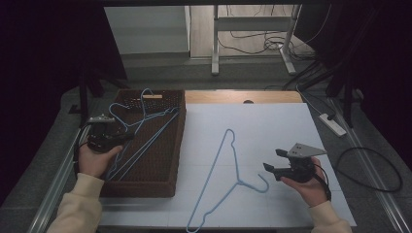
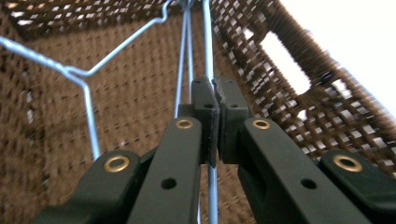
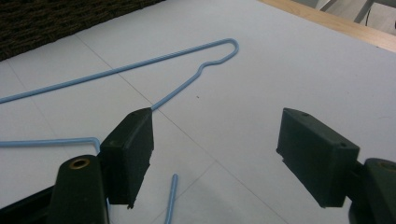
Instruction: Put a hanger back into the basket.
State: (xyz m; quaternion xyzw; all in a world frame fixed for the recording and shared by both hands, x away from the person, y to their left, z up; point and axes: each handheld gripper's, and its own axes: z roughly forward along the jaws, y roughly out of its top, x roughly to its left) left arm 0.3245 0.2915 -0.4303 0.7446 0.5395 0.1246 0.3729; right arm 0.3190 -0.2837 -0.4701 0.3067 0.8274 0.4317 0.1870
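Dim room, grey floor (image 1: 160,73), white table legs (image 1: 214,43), trailing cables (image 1: 252,43), perhaps a power strip (image 1: 332,124)

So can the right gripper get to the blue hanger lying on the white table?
Probably yes. The right gripper has its jaws wide open and sits just beside the hanger on the table, near its hook end. Nothing lies between them on the white table, so the way looks free.

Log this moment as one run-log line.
left gripper: shut on hanger in basket | right gripper: open, beside hanger on table | basket: brown wicker
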